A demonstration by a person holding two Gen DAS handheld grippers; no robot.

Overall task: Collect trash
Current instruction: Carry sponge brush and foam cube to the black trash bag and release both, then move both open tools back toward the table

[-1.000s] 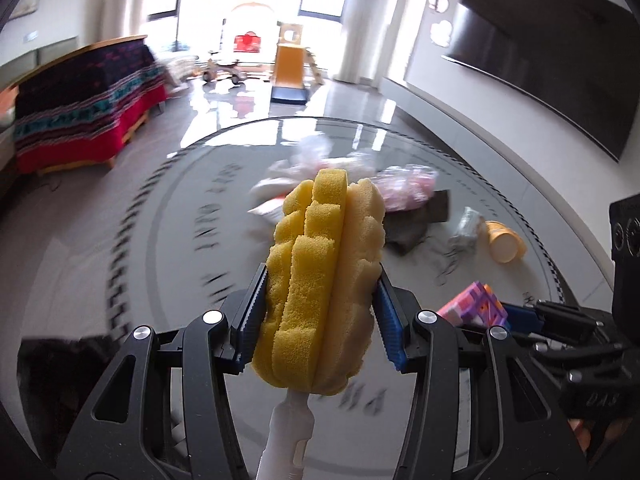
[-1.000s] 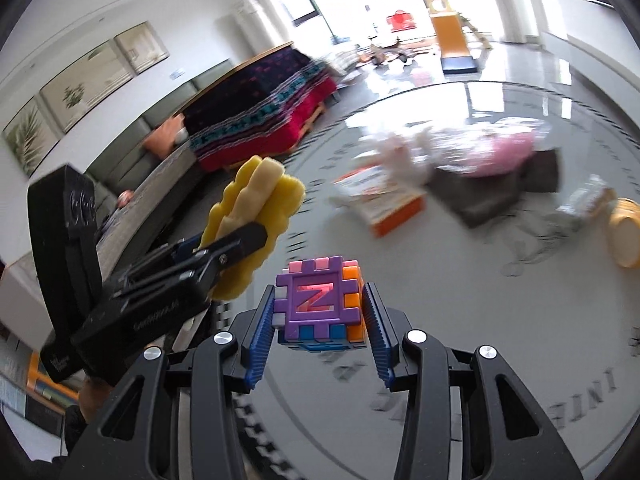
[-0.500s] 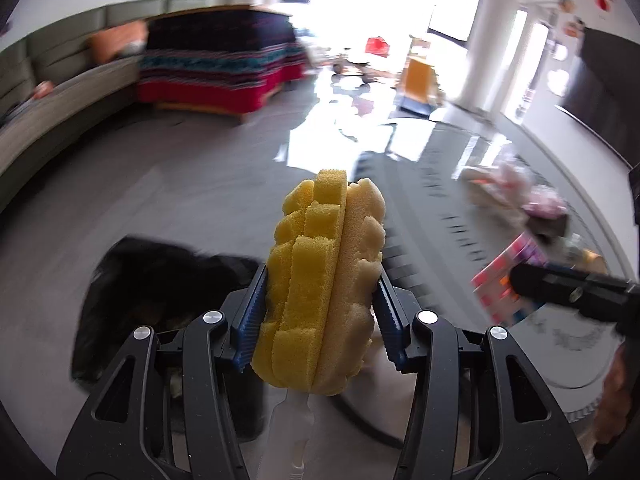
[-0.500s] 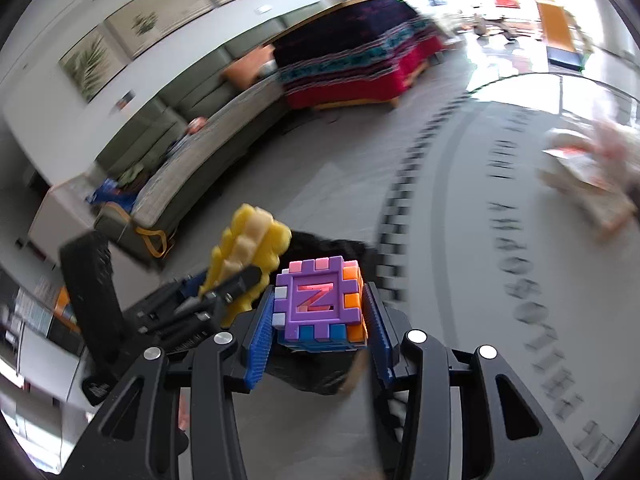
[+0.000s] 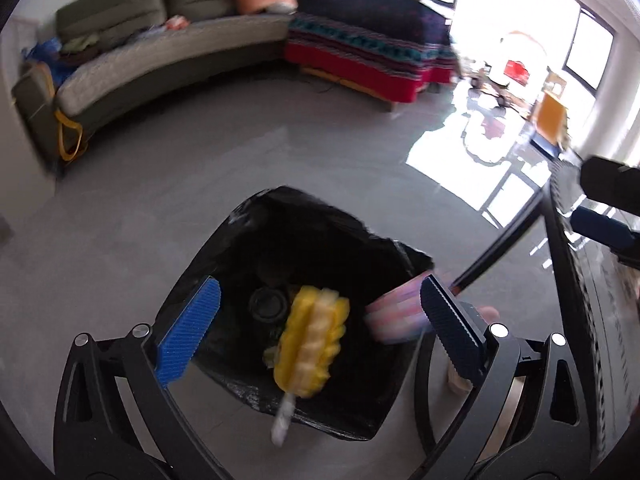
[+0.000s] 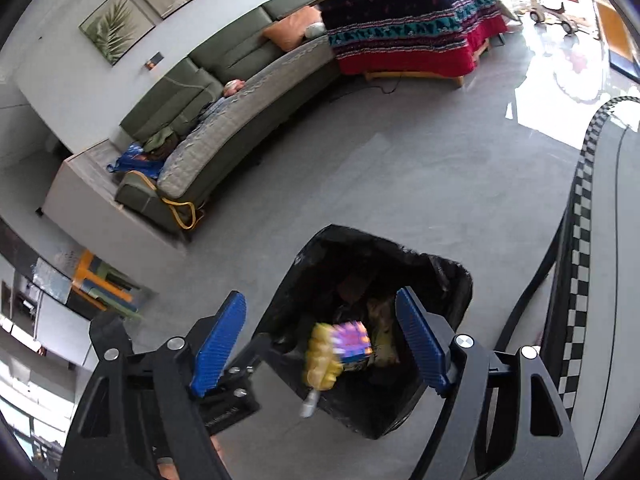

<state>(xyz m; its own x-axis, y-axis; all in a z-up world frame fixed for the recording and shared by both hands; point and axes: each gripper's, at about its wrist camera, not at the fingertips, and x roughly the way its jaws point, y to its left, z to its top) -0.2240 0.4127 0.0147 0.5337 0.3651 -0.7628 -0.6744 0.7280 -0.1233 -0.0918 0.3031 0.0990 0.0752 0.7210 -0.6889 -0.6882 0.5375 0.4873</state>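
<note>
A bin lined with a black bag (image 5: 256,236) stands on the floor below both grippers; it also shows in the right wrist view (image 6: 448,280). My left gripper (image 5: 316,320) is open above it. The yellow sponge on a white stick (image 5: 312,344) is blurred in mid-air over the bin mouth, clear of the pads. My right gripper (image 6: 320,338) is open too. The purple foam cube (image 6: 352,340) is loose in the air over the bin beside the sponge (image 6: 322,360). In the left wrist view the cube (image 5: 396,314) is a pink blur by the right pad.
A curved grey-green sofa (image 6: 224,92) and a bed with a red and dark patterned cover (image 6: 408,32) stand beyond the bin. The round table's checkered edge (image 6: 576,248) is at the right. Other trash lies inside the bin (image 5: 268,304).
Both grippers have swung from the table to above the bin and opened. The sponge and the cube have left the pads and are dropping toward the bag.
</note>
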